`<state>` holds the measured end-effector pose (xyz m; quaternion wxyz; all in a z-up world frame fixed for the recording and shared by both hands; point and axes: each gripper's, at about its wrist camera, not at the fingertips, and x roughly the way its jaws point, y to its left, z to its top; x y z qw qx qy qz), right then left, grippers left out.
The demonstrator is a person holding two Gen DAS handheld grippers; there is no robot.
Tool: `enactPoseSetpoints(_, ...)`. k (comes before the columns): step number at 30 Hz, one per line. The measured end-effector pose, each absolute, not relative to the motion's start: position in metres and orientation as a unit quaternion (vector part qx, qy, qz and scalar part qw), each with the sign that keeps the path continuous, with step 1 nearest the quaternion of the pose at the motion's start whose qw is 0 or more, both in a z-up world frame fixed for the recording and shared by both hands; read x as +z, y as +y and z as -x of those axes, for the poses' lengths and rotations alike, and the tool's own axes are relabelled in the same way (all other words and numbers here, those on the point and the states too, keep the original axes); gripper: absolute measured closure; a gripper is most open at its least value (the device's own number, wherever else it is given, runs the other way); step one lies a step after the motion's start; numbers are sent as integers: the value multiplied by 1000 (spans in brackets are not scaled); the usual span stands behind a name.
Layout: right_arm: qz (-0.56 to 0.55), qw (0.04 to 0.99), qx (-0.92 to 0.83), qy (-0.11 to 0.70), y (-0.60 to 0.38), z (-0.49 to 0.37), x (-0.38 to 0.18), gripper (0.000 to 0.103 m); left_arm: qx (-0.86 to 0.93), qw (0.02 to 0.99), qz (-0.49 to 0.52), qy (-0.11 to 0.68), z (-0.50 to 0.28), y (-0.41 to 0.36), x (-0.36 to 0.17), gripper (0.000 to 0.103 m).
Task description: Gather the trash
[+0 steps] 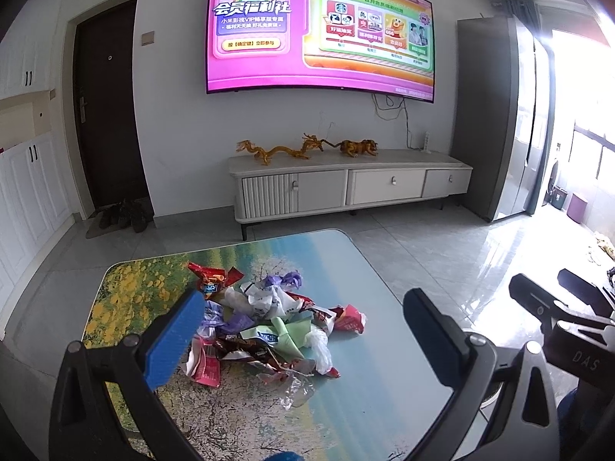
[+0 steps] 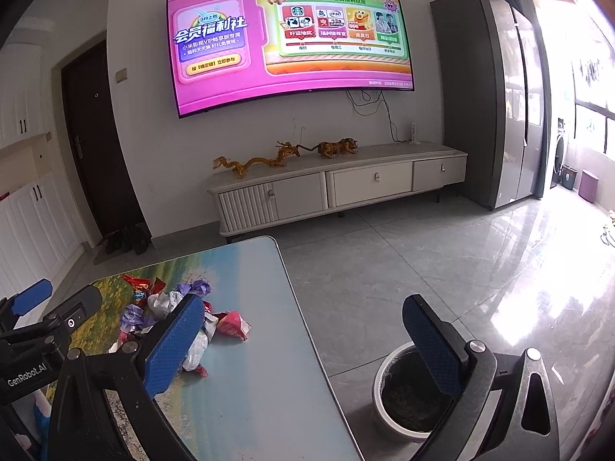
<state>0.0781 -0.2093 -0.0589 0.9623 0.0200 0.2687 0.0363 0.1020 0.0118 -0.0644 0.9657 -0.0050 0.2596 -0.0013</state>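
Blue-padded left gripper [image 1: 303, 338] above table [image 1: 384, 345], fingers wide, nothing between them. Trash pile [image 1: 265, 322] on table, near its middle: crumpled wrappers in red, white, purple, pale green, brown, plus clear film [image 1: 296, 386] at the pile's near edge. Red wrapper [image 1: 209, 274] at far side of pile; red-pink packet [image 1: 351, 319] at its right side. Left blue pad [image 1: 175, 340] overlaps pile's left edge in view; contact cannot be told. Right gripper [image 2: 303, 345] to the right of the table's right edge, fingers wide, empty. Left pad [image 2: 175, 344] in front of pile [image 2: 165, 307]; right pad [image 2: 432, 349] over white pot [image 2: 380, 384] on floor, just beside table [image 2: 269, 365]. Pot interior dark; contents not resolved. Packet [image 2: 232, 324] lying on table, right of pile, in right wrist view. Left gripper body also seen at left margin of right wrist view, blue pad [image 2: 32, 296] visible. Table top printed with landscape: yellow blossoms at left, blue-green at right. Beyond table: grey tile floor [image 2: 423, 269], low white cabinet [image 1: 346, 184] with gold dragon [image 1: 276, 150] and tiger [image 1: 357, 148] figures on top, TV [image 1: 319, 30] on wall above cabinet, screen pink. Dark door [image 1: 107, 115] left of cabinet, shoes [image 1: 123, 215] at its foot. Grey fridge [image 1: 496, 115] right of cabinet.
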Motion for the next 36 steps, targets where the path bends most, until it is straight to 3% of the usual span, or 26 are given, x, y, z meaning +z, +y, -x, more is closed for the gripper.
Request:
enactPoseSetpoints(21, -16, 956, 101, 274, -201, -94, -63, 1, 108, 957, 57, 261, -117, 111, -54, 0)
enactPoseSetpoints(31, 5, 933, 169, 318, -173, -127, -90, 7, 138, 936, 99, 309, -132, 144, -85, 0)
enactPoseSetpoints(36, 19, 919, 189, 345, -167, -147, -109, 11, 155, 918, 97, 353, -146, 152, -118, 8)
